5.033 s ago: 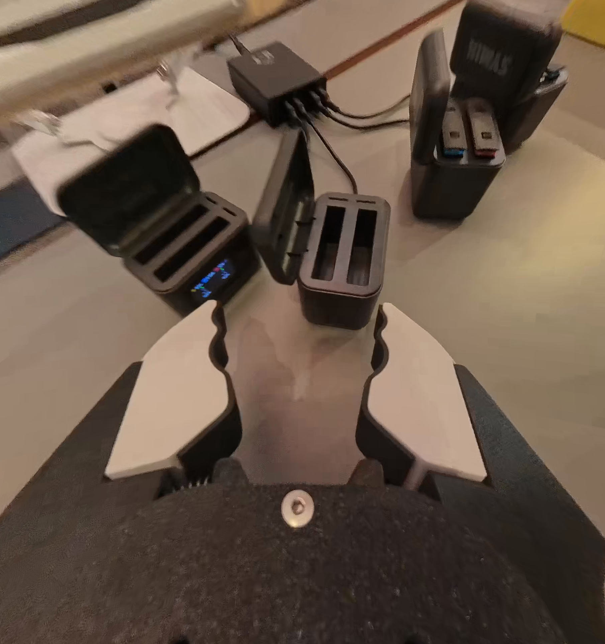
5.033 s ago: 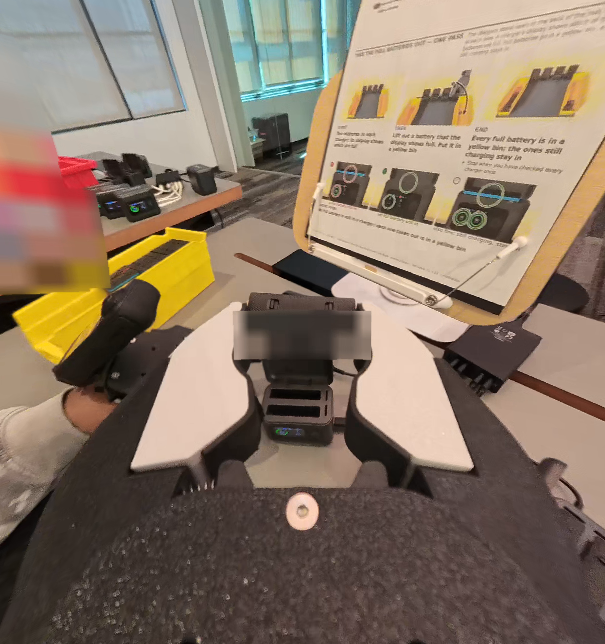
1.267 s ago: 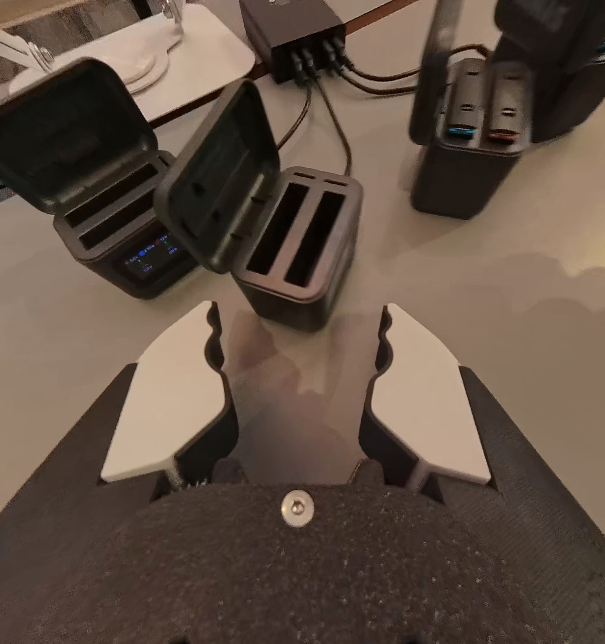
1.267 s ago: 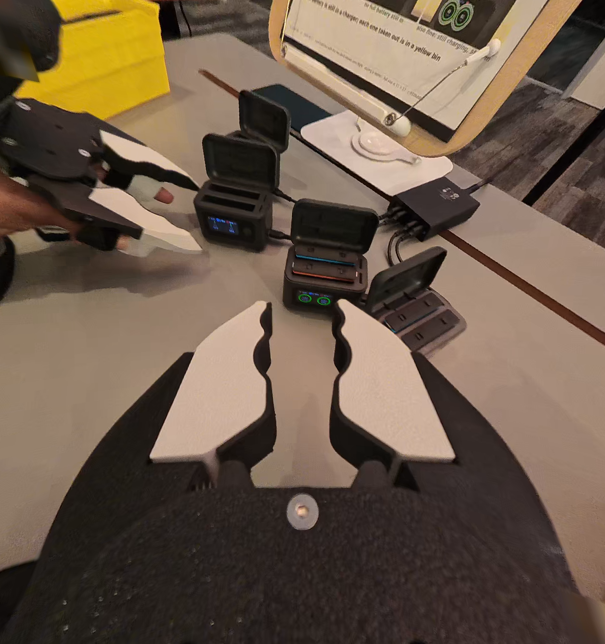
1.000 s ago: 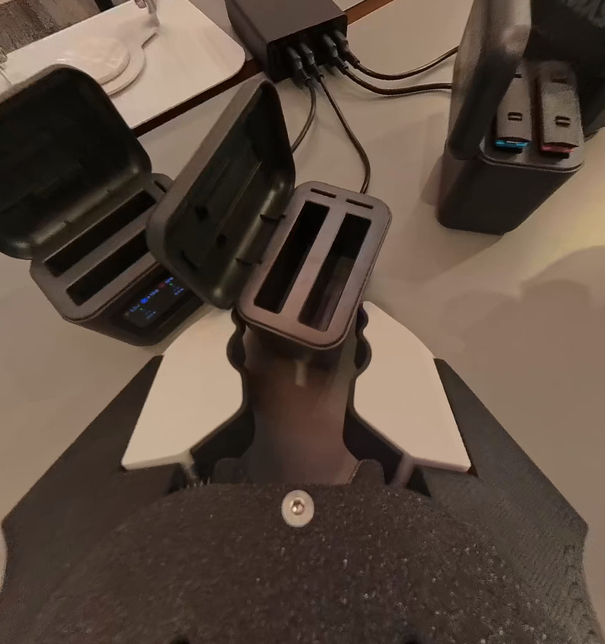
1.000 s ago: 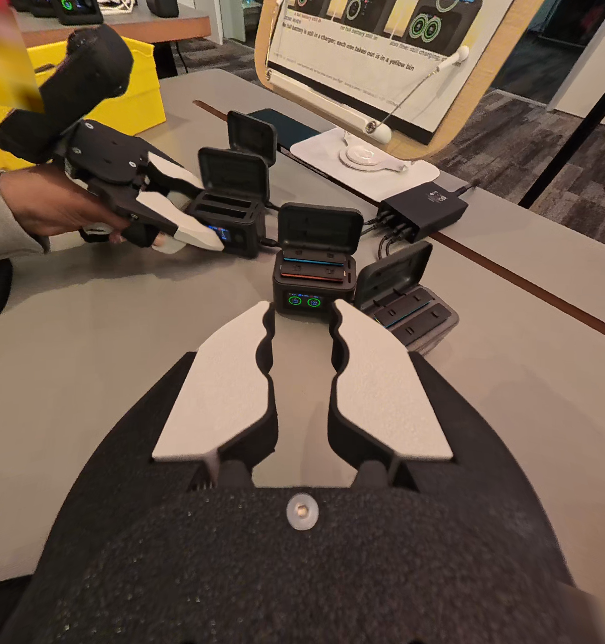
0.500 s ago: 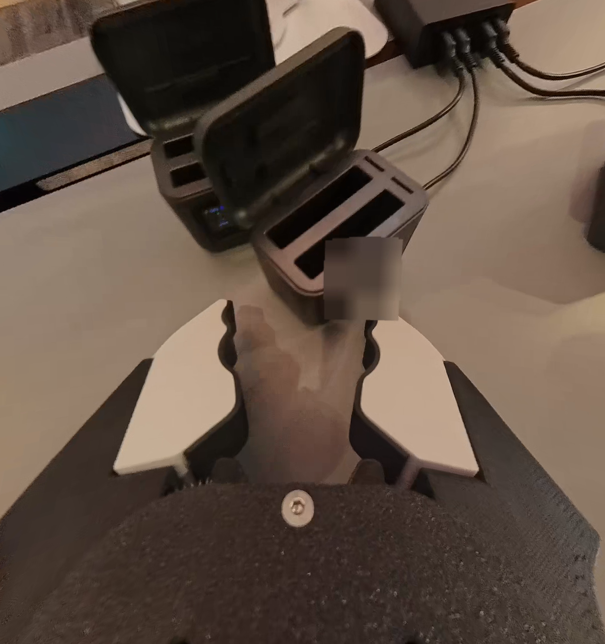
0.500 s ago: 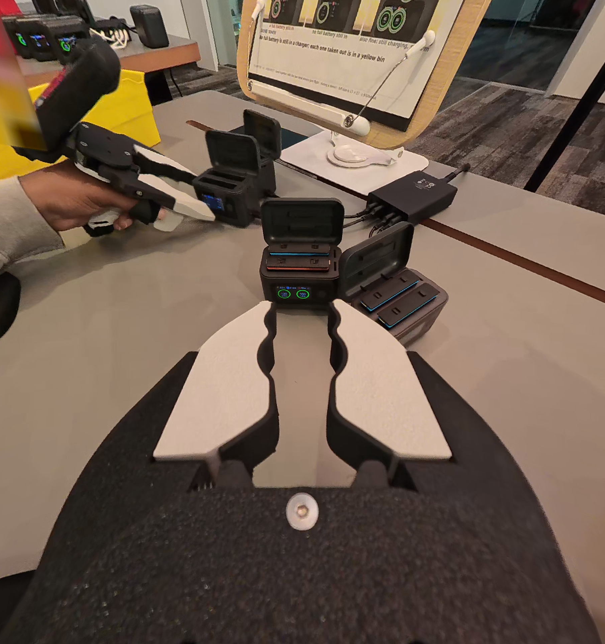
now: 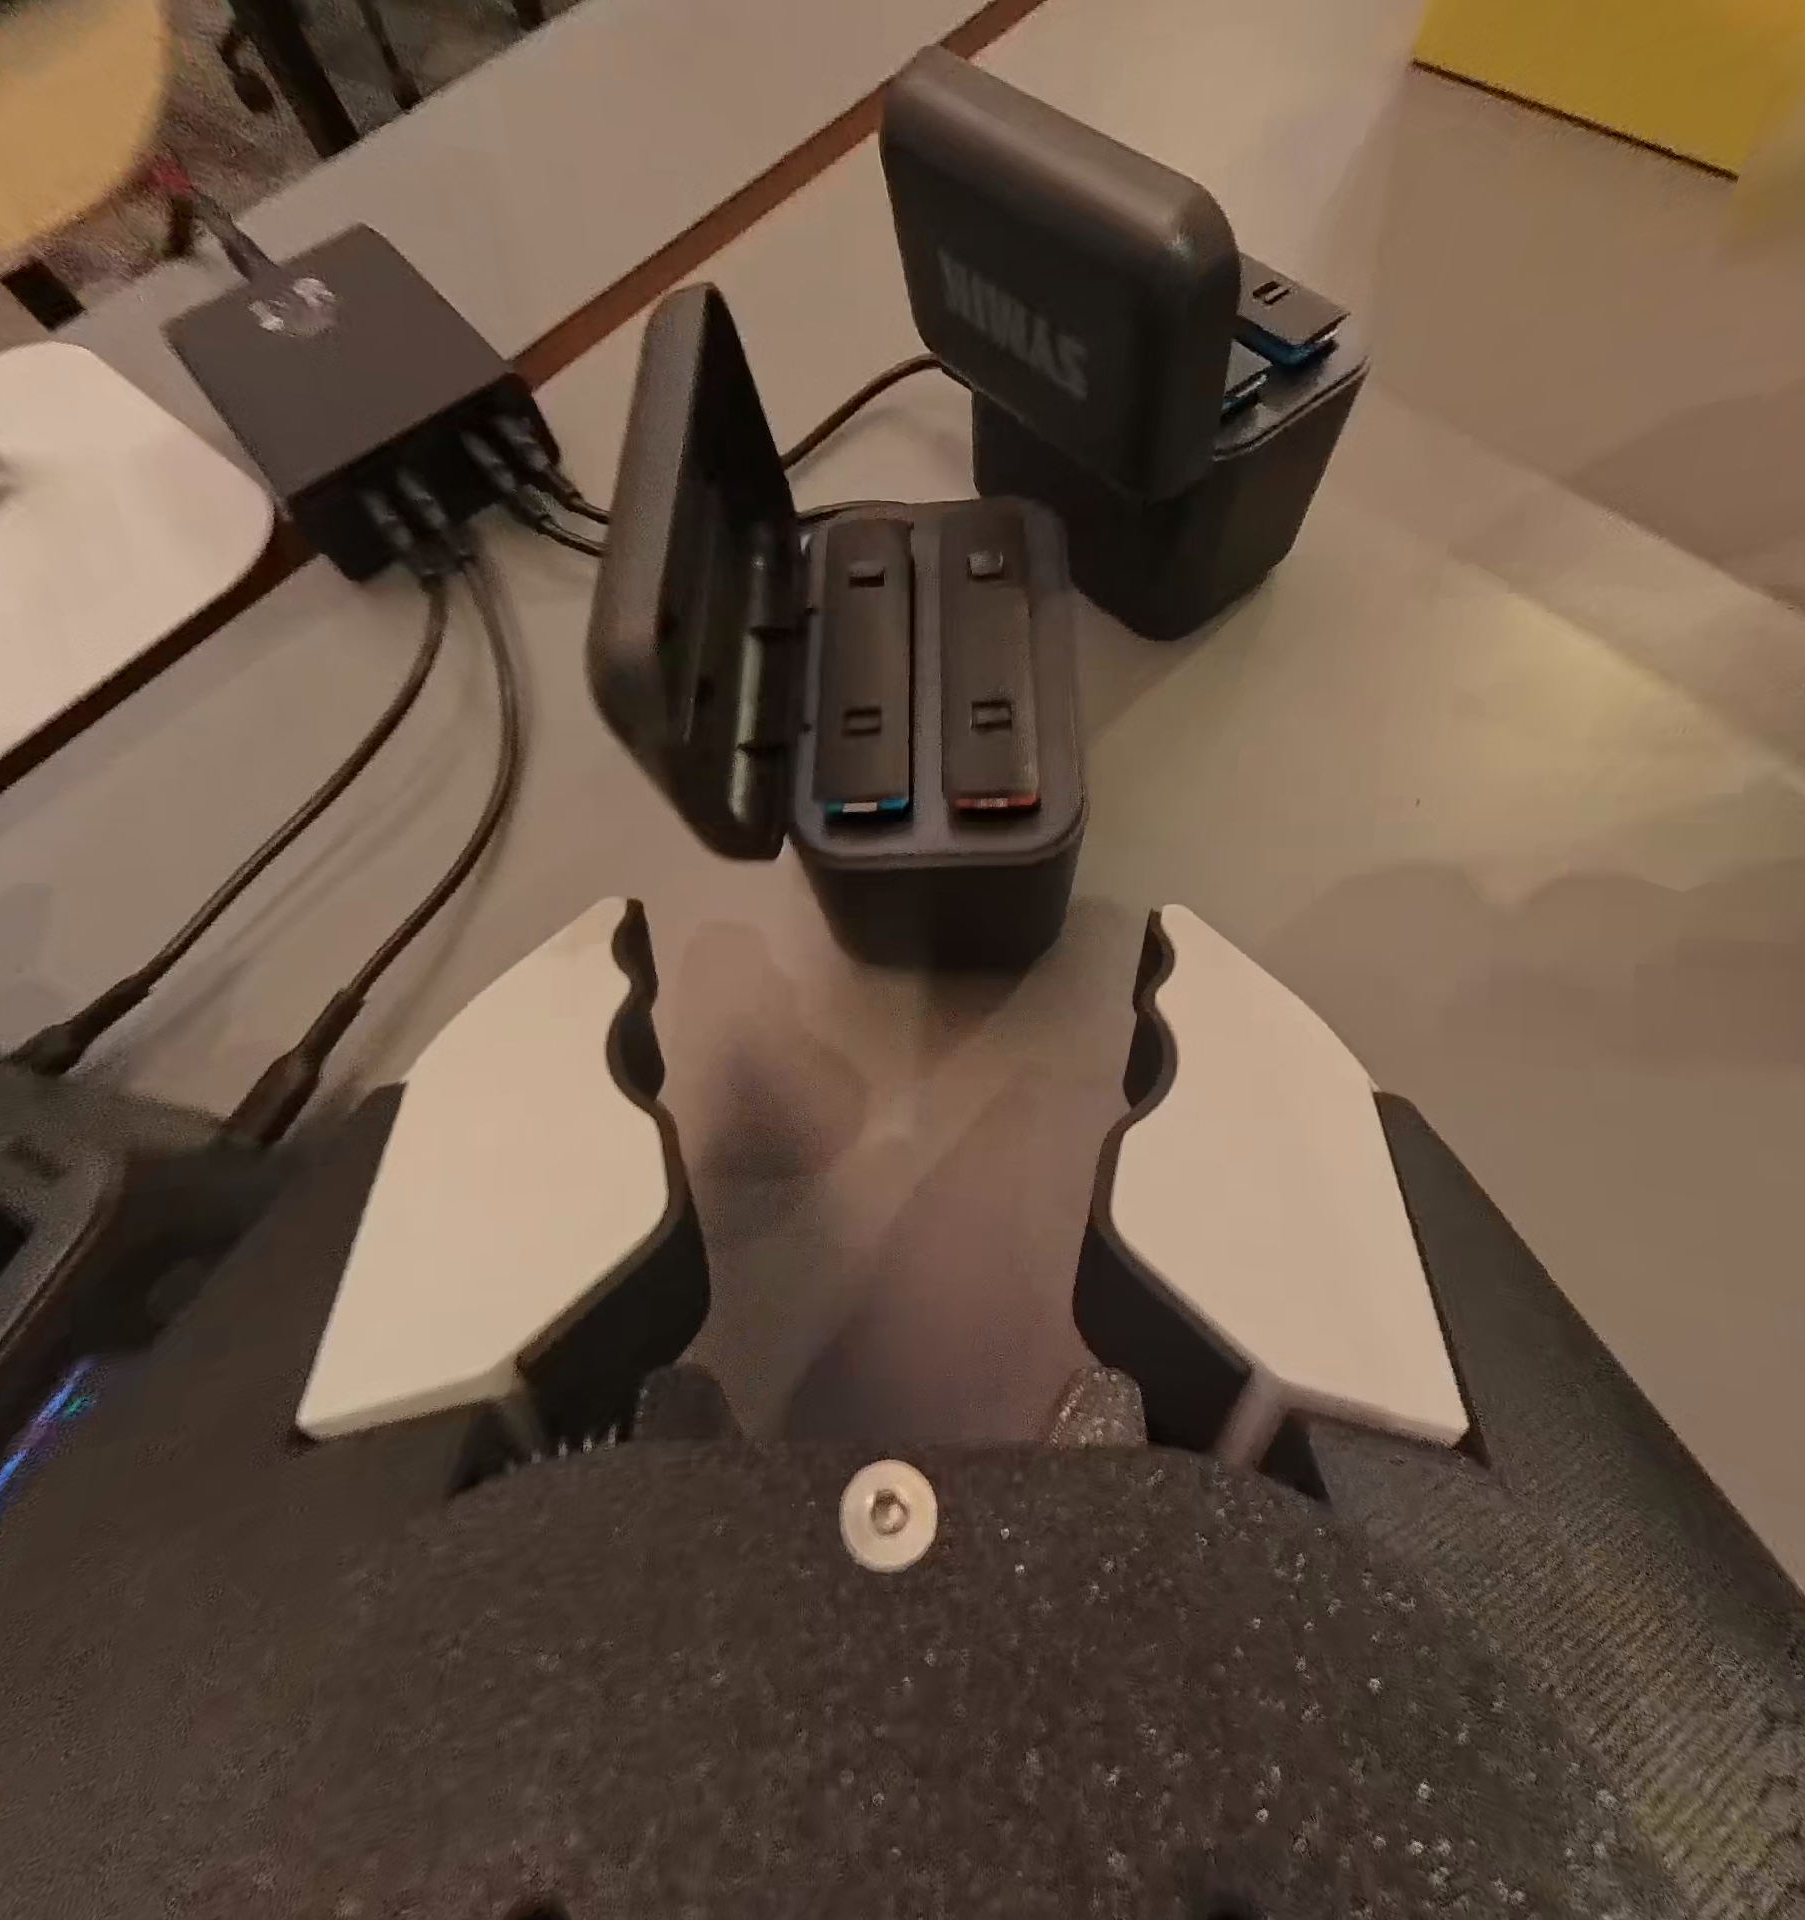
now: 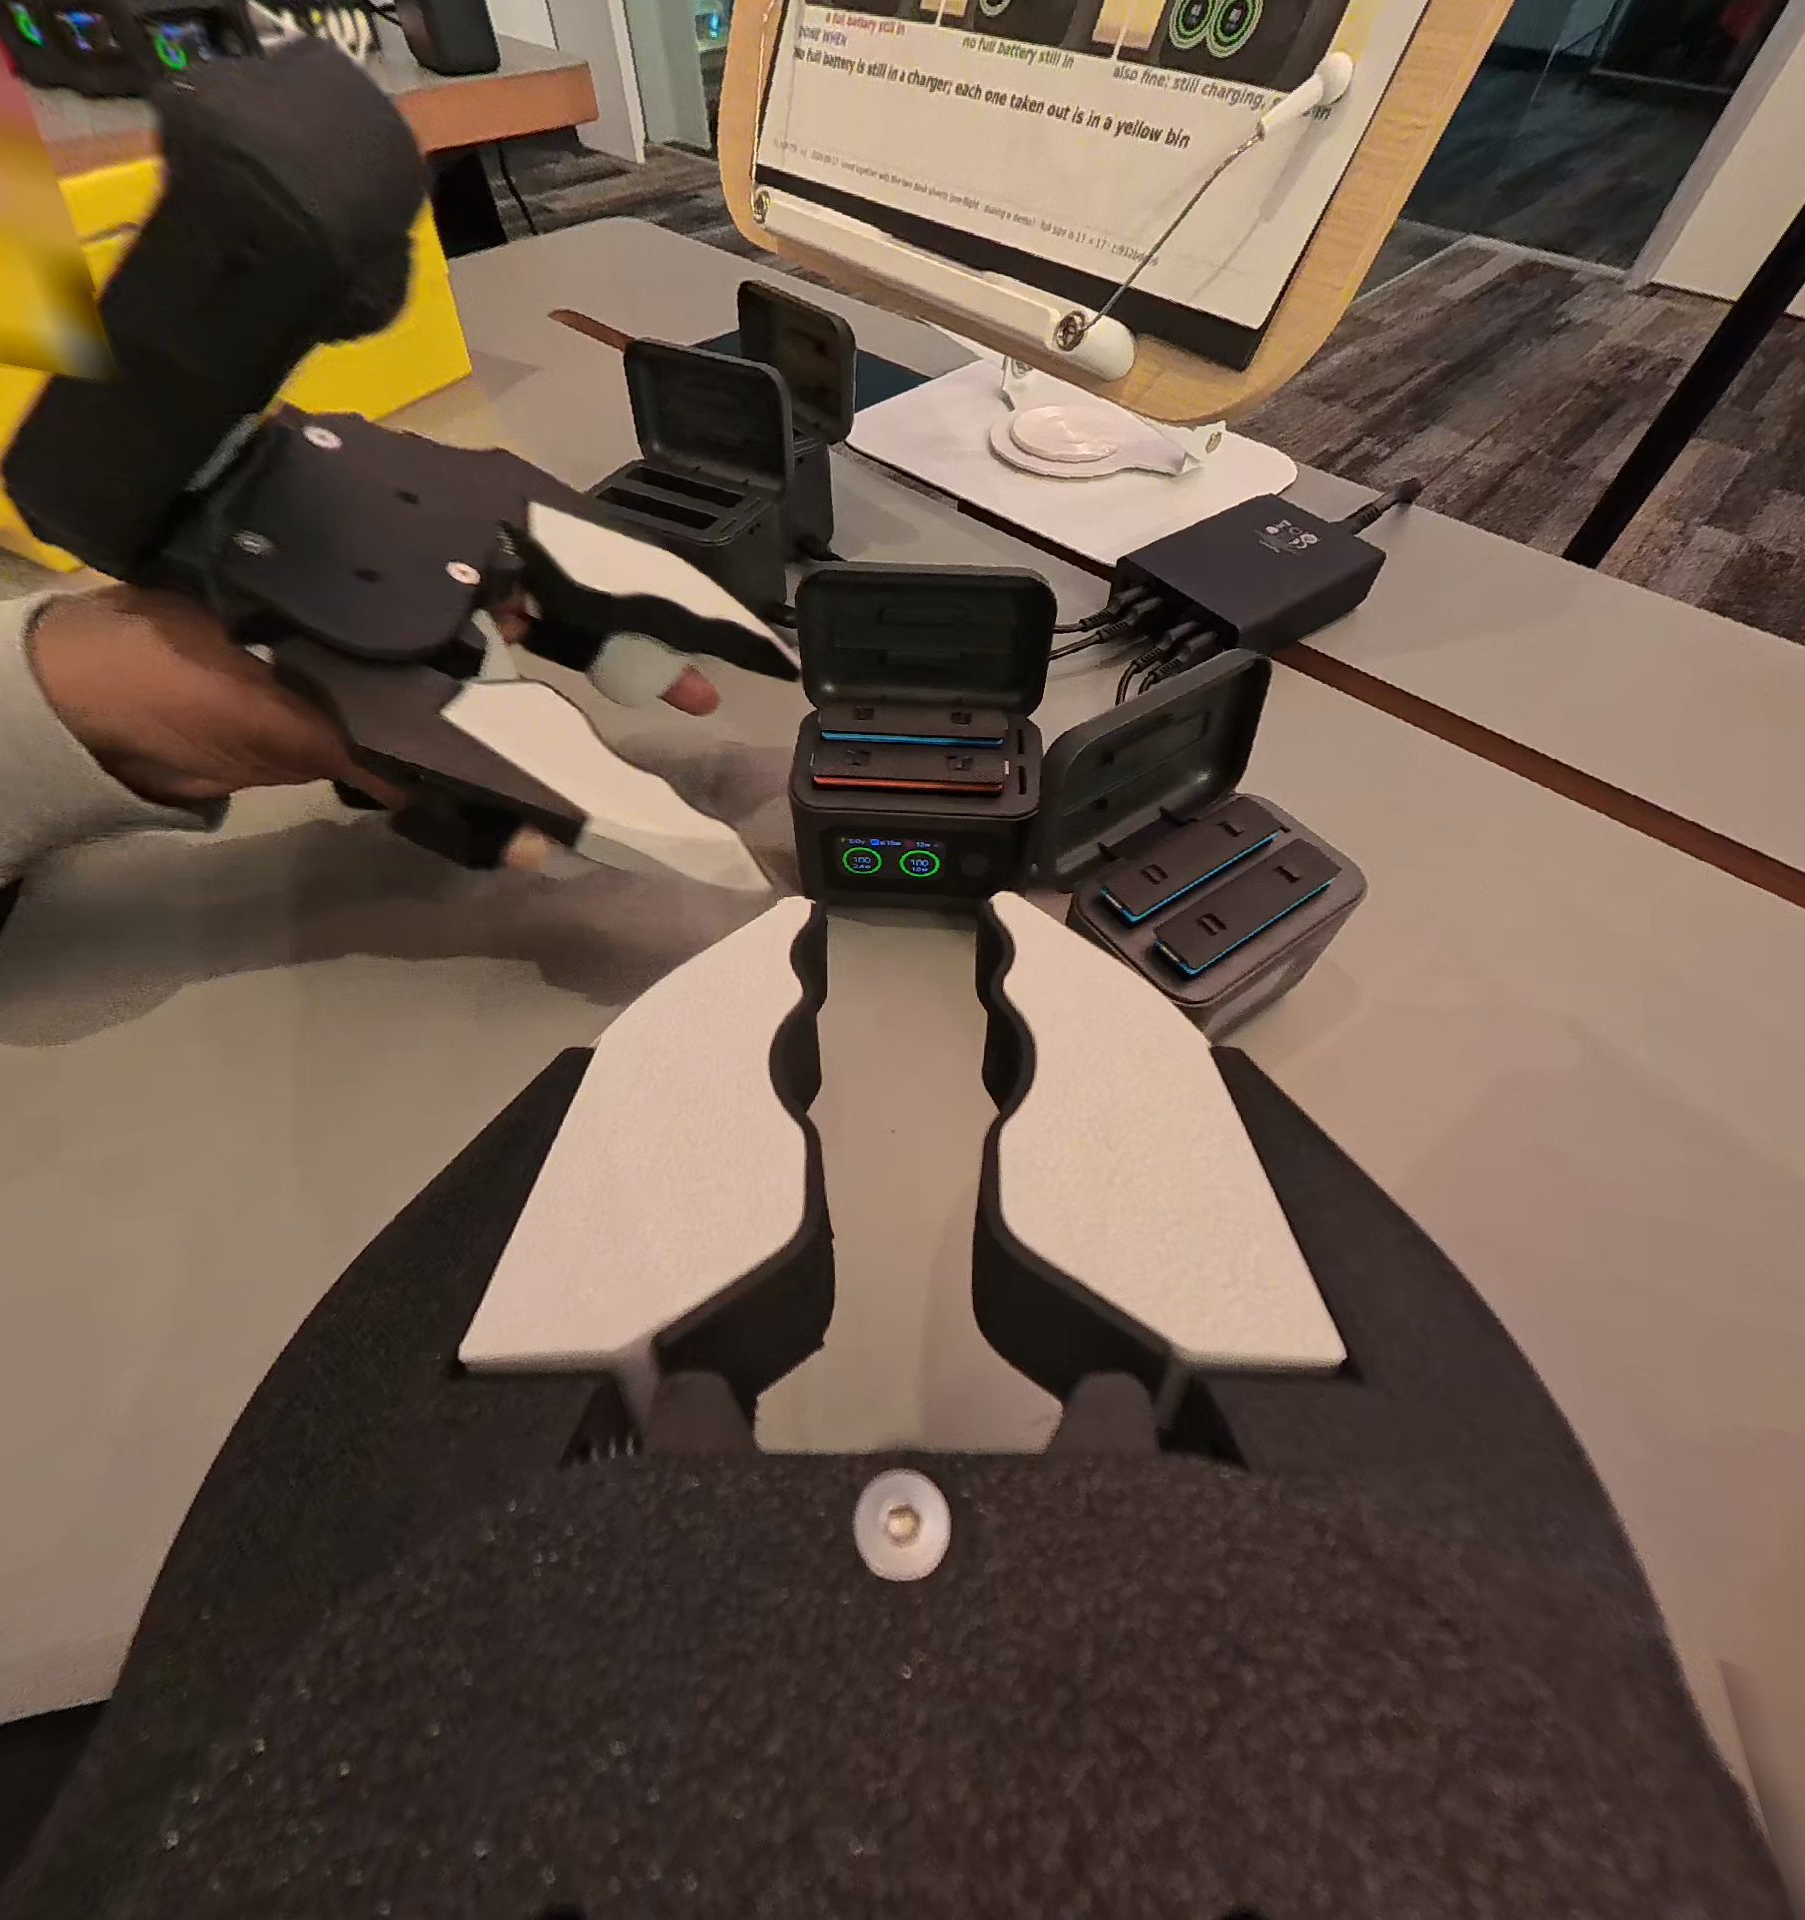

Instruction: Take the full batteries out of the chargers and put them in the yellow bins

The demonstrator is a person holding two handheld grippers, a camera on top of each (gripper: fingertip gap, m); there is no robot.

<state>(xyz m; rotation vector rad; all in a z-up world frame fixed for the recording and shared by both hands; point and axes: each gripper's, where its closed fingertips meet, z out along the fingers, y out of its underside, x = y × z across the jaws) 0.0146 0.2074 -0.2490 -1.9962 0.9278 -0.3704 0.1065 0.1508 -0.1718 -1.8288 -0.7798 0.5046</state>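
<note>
In the left wrist view, my left gripper (image 9: 893, 925) is open and empty, just short of an open black charger (image 9: 939, 873). It holds a blue-tipped battery (image 9: 862, 675) and a red-tipped battery (image 9: 991, 675). In the right wrist view, my right gripper (image 10: 898, 914) is narrowly open and empty, right in front of the same charger (image 10: 913, 831). Its display shows two green rings. The left gripper (image 10: 768, 774), held by a hand, points at that charger from the left. A tilted charger (image 10: 1220, 935) beside it holds two blue-edged batteries. A yellow bin (image 10: 399, 332) stands at the far left.
Two empty open chargers (image 10: 700, 488) stand behind the left gripper. A black power hub (image 10: 1251, 571) with cables sits at the back, beside a board on a white stand (image 10: 1085, 447). Another yellow bin (image 9: 1604, 73) shows at the far right of the left wrist view.
My left gripper has swung right, from the empty chargers to the charger with two batteries, and has opened wider. My right gripper has moved closer to that charger.
</note>
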